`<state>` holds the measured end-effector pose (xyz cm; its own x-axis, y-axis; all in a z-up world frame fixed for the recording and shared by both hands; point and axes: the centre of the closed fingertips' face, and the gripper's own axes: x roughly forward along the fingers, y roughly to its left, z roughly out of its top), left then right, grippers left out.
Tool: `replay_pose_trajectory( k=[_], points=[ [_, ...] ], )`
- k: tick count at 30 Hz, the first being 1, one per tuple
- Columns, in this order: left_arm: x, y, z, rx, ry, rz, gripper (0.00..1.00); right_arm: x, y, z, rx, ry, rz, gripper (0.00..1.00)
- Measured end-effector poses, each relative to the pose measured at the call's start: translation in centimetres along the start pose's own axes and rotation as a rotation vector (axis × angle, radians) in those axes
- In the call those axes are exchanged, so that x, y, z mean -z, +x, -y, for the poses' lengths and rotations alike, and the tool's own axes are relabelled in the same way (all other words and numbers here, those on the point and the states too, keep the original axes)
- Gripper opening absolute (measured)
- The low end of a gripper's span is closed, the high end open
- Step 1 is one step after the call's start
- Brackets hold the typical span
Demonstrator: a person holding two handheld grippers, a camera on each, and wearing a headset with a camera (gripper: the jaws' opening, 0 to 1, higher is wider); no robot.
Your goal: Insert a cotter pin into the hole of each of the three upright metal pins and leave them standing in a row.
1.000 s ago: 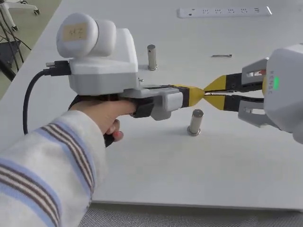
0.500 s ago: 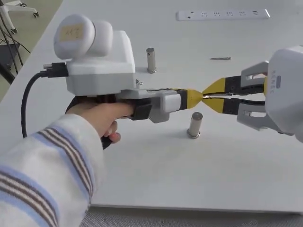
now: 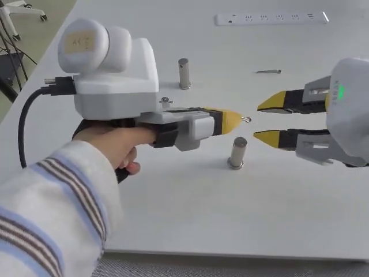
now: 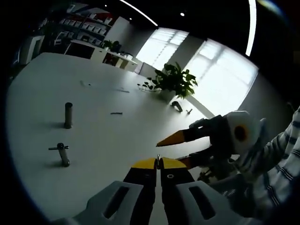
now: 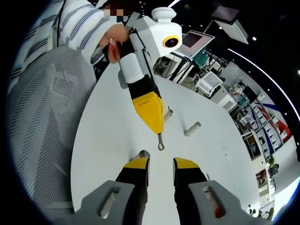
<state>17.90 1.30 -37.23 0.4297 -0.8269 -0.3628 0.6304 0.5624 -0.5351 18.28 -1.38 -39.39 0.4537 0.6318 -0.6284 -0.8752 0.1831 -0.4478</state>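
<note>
Head view: the left gripper [image 3: 235, 119] is clenching the cotter pin [image 3: 246, 119] with its loop poking out, the right gripper [image 3: 256, 122] hanging released just beside it. Below, the nearest metal pin [image 3: 237, 151] is standing bare, so the legs probably want freeing, levelling with its hole and easing in; a second bare pin [image 3: 184, 72] is waiting farther back.

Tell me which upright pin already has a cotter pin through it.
The middle pin, just beyond the left hand-held gripper: a cotter pin crosses its top. The far pin and near pin are bare.
</note>
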Motion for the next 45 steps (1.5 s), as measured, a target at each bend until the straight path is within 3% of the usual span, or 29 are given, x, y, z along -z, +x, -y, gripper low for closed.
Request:
replay_pose_trajectory(
  k=[4,6,13,17,19,23,26,35,38,39,45],
  points=[
    [-0.2,-0.3,-0.3,0.006,0.038,0.001,0.0,0.0,0.1,-0.2,-0.043,0.133,0.045,0.2],
    [-0.2,-0.4,-0.4,0.005,0.057,0.001,0.0,-0.1,0.0,-0.5,-0.079,0.17,0.057,0.24],
    [-0.3,-0.8,-0.4,0.011,0.127,0.003,0.0,-0.7,0.0,-0.9,-0.136,0.287,0.107,0.24],
    [-0.2,-1.2,0.1,0.033,0.205,-0.007,0.0,-1.4,-0.1,-0.9,-0.166,0.368,0.151,0.23],
    [-0.6,-1.4,0.6,0.057,0.202,0.014,0.0,-1.6,-0.2,-0.7,-0.177,0.391,0.169,0.23],
    [-1.3,-1.6,1.2,0.081,0.296,0.044,0.0,-2.4,-0.4,-1.0,-0.204,0.431,0.192,0.22],
    [-1.3,-1.8,1.5,0.095,0.378,0.046,0.0,-2.7,-0.5,-1.4,-0.229,0.453,0.208,0.17],
    [-1.0,-2.2,2.7,0.166,0.498,0.033,0.0,-4.0,-1.0,-2.3,-0.291,0.463,0.255,0.1],
    [-0.8,-2.4,2.9,0.186,0.513,0.02,0.0,-4.2,-1.1,-2.4,-0.302,0.458,0.267,0.06],
    [-0.8,-2.6,2.4,0.194,0.521,0.017,0.0,-4.4,-1.1,-2.4,-0.306,0.455,0.272,0.04],
    [-0.1,-2.6,3.4,0.221,0.547,-0.004,0.0,-4.4,-1.0,-2.7,-0.327,0.455,0.269,0.01]
  ],
)
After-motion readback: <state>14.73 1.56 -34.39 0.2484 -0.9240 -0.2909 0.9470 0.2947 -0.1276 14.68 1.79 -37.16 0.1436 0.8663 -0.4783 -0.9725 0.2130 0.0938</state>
